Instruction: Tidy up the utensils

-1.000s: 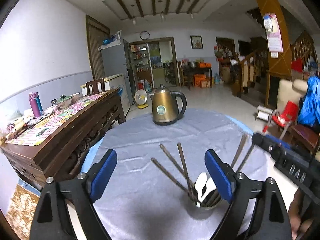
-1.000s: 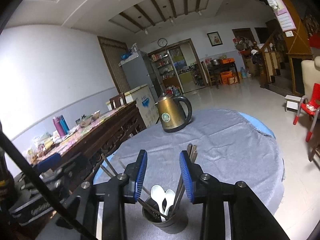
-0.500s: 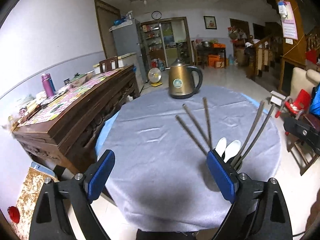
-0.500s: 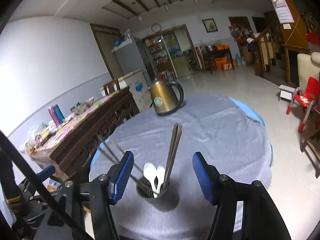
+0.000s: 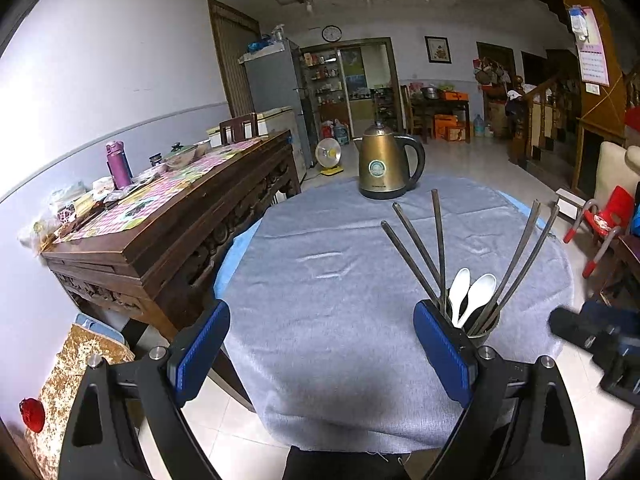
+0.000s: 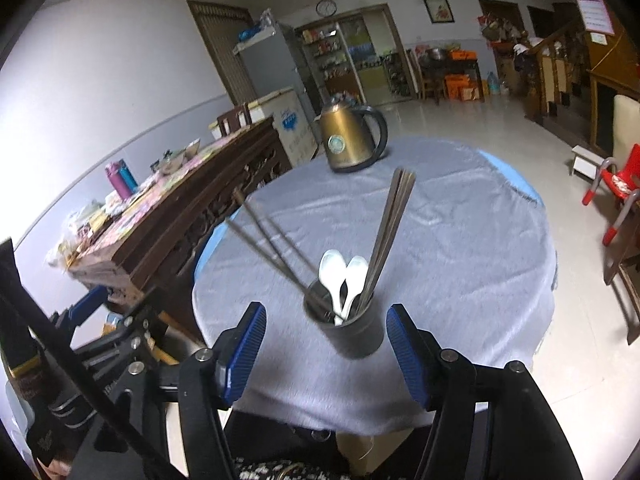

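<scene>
1. Our right gripper [image 6: 324, 356] has just been opening and its jaws now stand apart with nothing between the pads. The dark utensil cup [image 6: 352, 330] stands on the grey tablecloth [image 6: 460, 248] just ahead of the gap and close to the table's near edge. If we push forward off-centre, one pad could shove the cup and tip it, because it is tall and loaded high.

2. The chopsticks [image 6: 390, 236] fan far above the rim: one bundle leans away past the right jaw's line, and others slant out beyond the left jaw. A jaw sweeping in at that height could catch a stick and lever the cup over.

3. The two white spoons [image 6: 344, 276] rest loosely against the rim between the stick groups. We judge that a jolt could make them slide or clatter out.

4. Our left gripper [image 5: 320, 354] is wide apart and empty. In its view the cup [image 5: 482, 326] sits just outside its right jaw, partly hidden behind the pad. Drifting rightward could knock it, or bump the other gripper's body nearby.

5. The cloth is wrinkled and overhangs the edge. Dragging on it could pull the cup, and even the brass-coloured kettle [image 6: 350, 138] standing well beyond both jaws.
</scene>
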`<state>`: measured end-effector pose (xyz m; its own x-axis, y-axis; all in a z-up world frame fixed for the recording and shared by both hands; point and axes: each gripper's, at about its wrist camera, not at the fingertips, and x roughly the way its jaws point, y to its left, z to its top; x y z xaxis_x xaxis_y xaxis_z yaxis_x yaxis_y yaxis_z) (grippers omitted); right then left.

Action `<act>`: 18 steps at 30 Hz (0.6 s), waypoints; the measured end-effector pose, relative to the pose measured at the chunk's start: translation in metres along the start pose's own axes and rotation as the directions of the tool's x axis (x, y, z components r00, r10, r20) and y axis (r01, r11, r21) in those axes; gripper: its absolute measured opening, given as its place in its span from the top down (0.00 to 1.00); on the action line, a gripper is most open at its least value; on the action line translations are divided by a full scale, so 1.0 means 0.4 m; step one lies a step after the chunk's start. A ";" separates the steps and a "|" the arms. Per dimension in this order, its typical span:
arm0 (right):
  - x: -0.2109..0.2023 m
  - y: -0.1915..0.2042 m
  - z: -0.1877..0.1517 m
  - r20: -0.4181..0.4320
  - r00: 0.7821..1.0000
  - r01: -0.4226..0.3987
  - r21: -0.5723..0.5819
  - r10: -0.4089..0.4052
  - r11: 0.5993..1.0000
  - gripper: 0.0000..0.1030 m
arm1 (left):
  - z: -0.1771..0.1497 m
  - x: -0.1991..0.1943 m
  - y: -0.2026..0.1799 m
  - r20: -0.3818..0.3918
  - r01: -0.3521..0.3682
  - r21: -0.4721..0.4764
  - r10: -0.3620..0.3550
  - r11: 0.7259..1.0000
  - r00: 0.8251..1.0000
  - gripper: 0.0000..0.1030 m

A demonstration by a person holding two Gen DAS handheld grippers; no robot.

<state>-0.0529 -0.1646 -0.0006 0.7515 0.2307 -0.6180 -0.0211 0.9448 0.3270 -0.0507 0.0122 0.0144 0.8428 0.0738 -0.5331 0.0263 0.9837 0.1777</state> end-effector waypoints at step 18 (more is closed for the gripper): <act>-0.050 0.034 -0.049 0.209 0.967 0.156 -0.040 -0.145 0.987 0.32 | 0.005 -0.021 -0.003 0.012 0.021 -0.017 -0.020 1.000 1.000 0.10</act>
<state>-0.0810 -0.1521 0.0023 0.8676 0.0377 -0.4958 0.0703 0.9778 0.1974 -0.0568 0.0099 0.0205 0.8486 0.0517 -0.5264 0.0343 0.9877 0.1523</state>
